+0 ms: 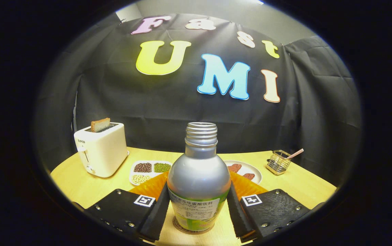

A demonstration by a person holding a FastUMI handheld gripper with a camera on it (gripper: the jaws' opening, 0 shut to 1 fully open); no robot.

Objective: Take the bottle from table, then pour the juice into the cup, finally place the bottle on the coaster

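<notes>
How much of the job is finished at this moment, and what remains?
Looks done: the uncapped bottle stands upright on a round coaster. In hand: the hand-held gripper has both fingers against the bottle's sides, apparently gripping. Left: open and withdraw. Whether juice was poured I cannot tell; the orange object behind the bottle is mostly hidden.

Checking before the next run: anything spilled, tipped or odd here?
Nothing stands out. The uncapped bottle stands upright between the gripper fingers, on a round coaster, with no spill on the table.
</notes>
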